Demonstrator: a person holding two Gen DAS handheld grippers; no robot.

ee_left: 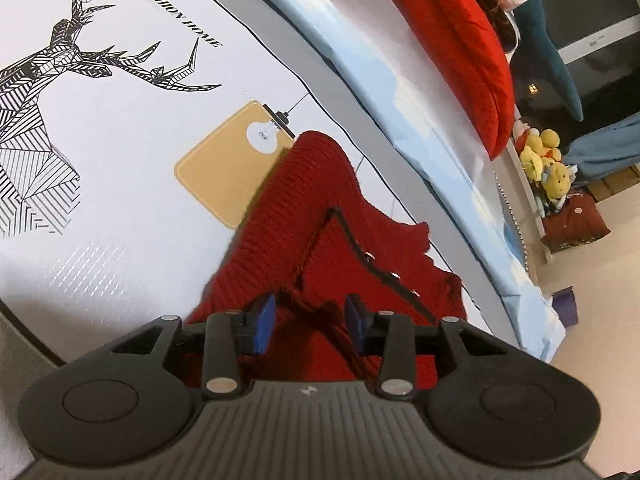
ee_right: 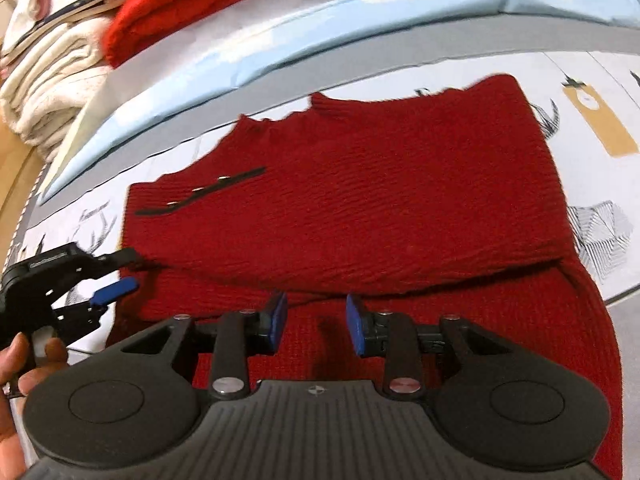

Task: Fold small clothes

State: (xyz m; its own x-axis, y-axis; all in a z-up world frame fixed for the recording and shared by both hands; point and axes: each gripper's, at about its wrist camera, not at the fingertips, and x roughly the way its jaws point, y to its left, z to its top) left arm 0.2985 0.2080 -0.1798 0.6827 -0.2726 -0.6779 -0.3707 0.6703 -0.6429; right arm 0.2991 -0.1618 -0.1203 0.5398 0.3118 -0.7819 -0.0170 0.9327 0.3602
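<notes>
1. Work surface: white deer-print cloth (ee_left: 132, 184) spread flat, a folded pale blue sheet (ee_right: 224, 44) along its far edge, stacks of folded red and cream garments beyond.
2. Task item: dark red knitted garment (ee_right: 360, 200), lying on the deer-print cloth, one layer already turned over with its fold edge running across just ahead of the right tongs. Ribbed knit; judged soft, limp, fairly light, prone to stretch and sag if lifted by one point only. Not slippery, not fragile.
3. Black trim strip with metal snaps (ee_right: 200, 194) near the left edge; judged the stiffest part, poor place to pinch.
4. Recommended hold: both layers at the near hem or fold edge, one corner per tong, lifted together.
5. Left gripper (ee_left: 310, 326): pads spread, over the knit, nothing pinched.
6. Right gripper (ee_right: 316, 322): pads spread, hovering above the lower layer, nothing pinched.
</notes>
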